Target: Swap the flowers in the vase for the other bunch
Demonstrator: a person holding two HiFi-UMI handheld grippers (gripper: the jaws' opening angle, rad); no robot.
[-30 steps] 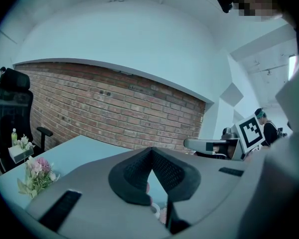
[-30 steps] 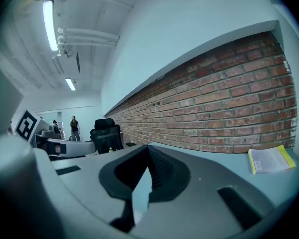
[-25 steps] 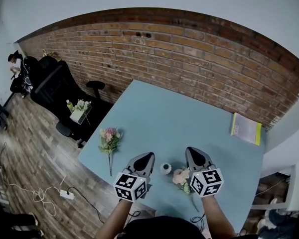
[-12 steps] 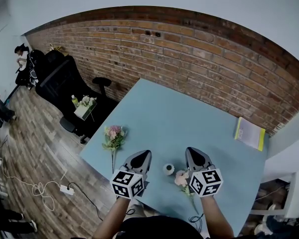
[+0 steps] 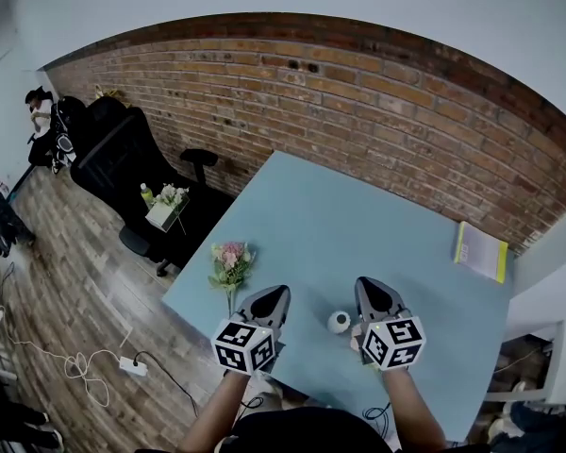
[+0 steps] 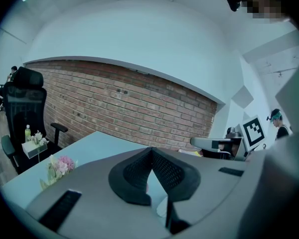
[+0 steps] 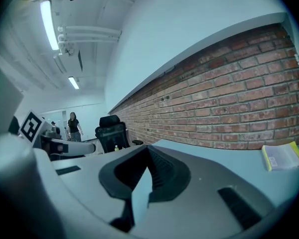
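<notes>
A small white vase point(image 5: 339, 322) stands near the front edge of the light-blue table point(image 5: 358, 225), and no flowers show in its mouth. A bunch of pink flowers point(image 5: 231, 262) lies at the table's left edge, also in the left gripper view point(image 6: 60, 166). My left gripper point(image 5: 275, 293) hovers shut and empty between that bunch and the vase. My right gripper point(image 5: 373, 284) is shut and empty just right of the vase. The second bunch is almost wholly hidden under it. Both sets of jaws point(image 6: 151, 149) point(image 7: 148, 148) meet at the tips with nothing between them.
A yellow-edged book point(image 5: 482, 250) lies at the table's far right edge. A brick wall point(image 5: 358, 92) runs behind. Left of the table stand a black office chair point(image 5: 123, 159) and a small stand with flowers and a bottle point(image 5: 163, 206). A person point(image 7: 72, 126) stands far off.
Both grippers have slid left along the table's near edge, so the vase now sits closer to the right one. The right gripper now covers the second bunch.
</notes>
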